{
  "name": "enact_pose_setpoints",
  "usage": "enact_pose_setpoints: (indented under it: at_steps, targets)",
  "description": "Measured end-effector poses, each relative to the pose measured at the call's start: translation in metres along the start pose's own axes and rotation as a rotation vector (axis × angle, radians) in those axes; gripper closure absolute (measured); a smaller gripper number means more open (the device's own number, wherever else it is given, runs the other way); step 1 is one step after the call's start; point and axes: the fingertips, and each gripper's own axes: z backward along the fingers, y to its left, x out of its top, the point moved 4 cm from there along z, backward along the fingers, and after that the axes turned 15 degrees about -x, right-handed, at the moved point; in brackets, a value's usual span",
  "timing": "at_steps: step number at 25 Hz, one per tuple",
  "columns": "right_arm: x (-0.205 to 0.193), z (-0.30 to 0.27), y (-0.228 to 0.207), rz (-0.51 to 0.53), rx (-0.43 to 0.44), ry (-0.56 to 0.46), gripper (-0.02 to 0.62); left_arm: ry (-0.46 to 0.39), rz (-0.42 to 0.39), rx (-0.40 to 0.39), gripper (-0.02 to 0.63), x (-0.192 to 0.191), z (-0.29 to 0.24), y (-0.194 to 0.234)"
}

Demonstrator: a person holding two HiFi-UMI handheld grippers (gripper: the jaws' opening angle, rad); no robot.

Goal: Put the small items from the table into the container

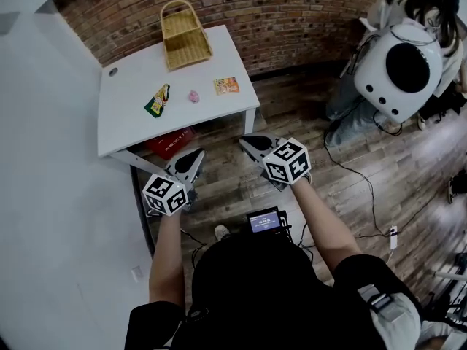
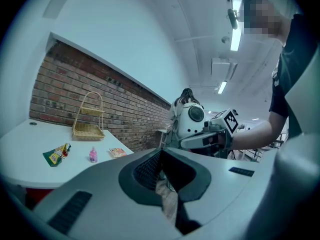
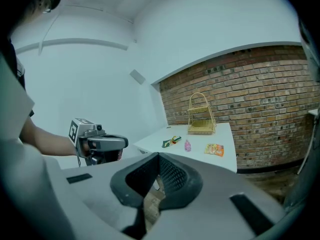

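Left claw (image 1: 191, 165) and right claw (image 1: 255, 146), lower centre, are both clenched and empty, short of the white desk (image 1: 128, 122). On it lie a green packet (image 1: 157, 100), pink bottle (image 1: 193, 96) and orange packet (image 1: 226, 85), below the wicker basket (image 1: 185, 35). It would be best to unclench a claw before reaching in.

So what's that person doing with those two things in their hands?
A person holds a gripper in each hand. The left gripper and the right gripper are both shut and empty, short of the white table. A green packet, a pink bottle and an orange packet lie there near a wicker basket. Nothing is picked up yet.
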Motion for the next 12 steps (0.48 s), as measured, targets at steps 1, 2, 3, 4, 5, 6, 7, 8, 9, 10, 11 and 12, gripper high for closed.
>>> enact_pose_setpoints:
  at_steps: [1, 2, 3, 4, 5, 6, 7, 8, 9, 10, 11, 12]
  targets:
    - [0.000, 0.000, -0.002, 0.000, 0.005, -0.002, 0.584, 0.000, -0.001, 0.006, 0.597, 0.001, -0.002, -0.001]
    - [0.000, 0.001, -0.005, 0.000, 0.011, -0.004, 0.584, -0.001, -0.002, 0.012, 0.597, 0.001, -0.004, -0.001]
    - [0.000, 0.002, -0.007, 0.000, 0.017, -0.004, 0.584, -0.001, -0.002, 0.018, 0.597, 0.002, -0.006, -0.003]
    - [-0.001, 0.003, -0.009, 0.002, 0.023, -0.004, 0.584, -0.002, -0.002, 0.025, 0.597, 0.002, -0.007, -0.004]
    - [-0.002, 0.004, -0.011, 0.003, 0.028, -0.003, 0.584, -0.003, -0.001, 0.033, 0.597, 0.002, -0.009, -0.006]
    - [-0.004, 0.005, -0.013, 0.004, 0.034, -0.001, 0.584, -0.004, 0.000, 0.041, 0.597, 0.002, -0.010, -0.008]
    - [-0.005, 0.006, -0.015, 0.004, 0.040, 0.001, 0.584, -0.006, 0.001, 0.050, 0.597, 0.001, -0.011, -0.010]
    - [-0.007, 0.006, -0.016, 0.003, 0.047, 0.004, 0.584, -0.005, 0.002, 0.058, 0.597, 0.000, -0.012, -0.011]
    - [-0.010, 0.006, -0.017, 0.002, 0.054, 0.007, 0.584, -0.004, 0.001, 0.066, 0.597, -0.001, -0.013, -0.013]
    - [-0.012, 0.006, -0.018, 0.002, 0.061, 0.011, 0.584, -0.002, 0.000, 0.075, 0.597, -0.002, -0.013, -0.015]
    - [-0.014, 0.006, -0.018, 0.003, 0.068, 0.014, 0.584, -0.001, -0.001, 0.083, 0.597, -0.003, -0.013, -0.016]
    - [-0.016, 0.006, -0.018, 0.005, 0.074, 0.018, 0.584, -0.002, -0.001, 0.092, 0.597, -0.004, -0.012, -0.016]
